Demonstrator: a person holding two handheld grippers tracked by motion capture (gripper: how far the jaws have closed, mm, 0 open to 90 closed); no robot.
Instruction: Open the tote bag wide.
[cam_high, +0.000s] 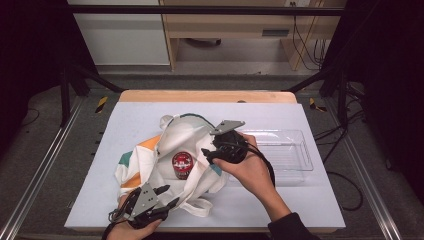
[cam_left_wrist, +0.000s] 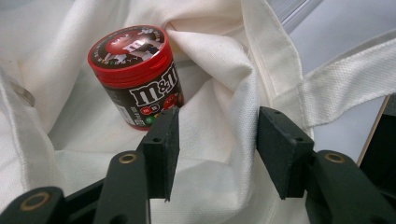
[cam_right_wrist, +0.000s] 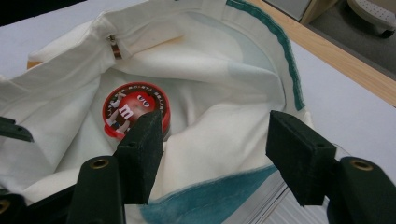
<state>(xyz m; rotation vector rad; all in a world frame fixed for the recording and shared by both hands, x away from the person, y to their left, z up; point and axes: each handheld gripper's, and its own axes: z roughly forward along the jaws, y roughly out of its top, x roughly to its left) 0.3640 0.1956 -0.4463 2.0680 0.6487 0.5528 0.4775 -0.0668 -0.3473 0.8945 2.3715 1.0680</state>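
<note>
Candy jar (cam_high: 182, 165): a small round jar with a red lid and a dark label, standing a little tilted inside the open cloth bag, near the middle of the table. In the left gripper view (cam_left_wrist: 135, 74) it leans against a fold of cloth; in the right gripper view (cam_right_wrist: 135, 111) its lid shows from above, deep in the bag's hollow.

Cloth bag (cam_high: 165, 150): cream canvas with orange and teal patches and long handles, lying crumpled with its mouth wide. Its walls rise around the jar on all sides.

Left gripper (cam_high: 167, 196): at the bag's near edge, pointing toward the jar. Jaws parted and released, with bare cloth between them and nothing pinched; the jar sits just beyond the left pad.

Right gripper (cam_high: 206, 154): held over the bag's right rim, beside the jar. Jaws spread apart and empty, gripping neither cloth nor jar.

Clear plastic tray (cam_high: 295, 150): empty, to the right of the bag, touching or just beside its edge.

Table (cam_high: 320, 200): a pale sheet over a wooden top.

Step in hand, as judged: the jar looks freshly placed in the bag, or about to be lifted out.

Doing it well: keep one gripper holding the bag's rim open so the cloth does not fold over the jar. Approach the jar from above, pads on opposite sides below the lid, clear of loose fabric.
</note>
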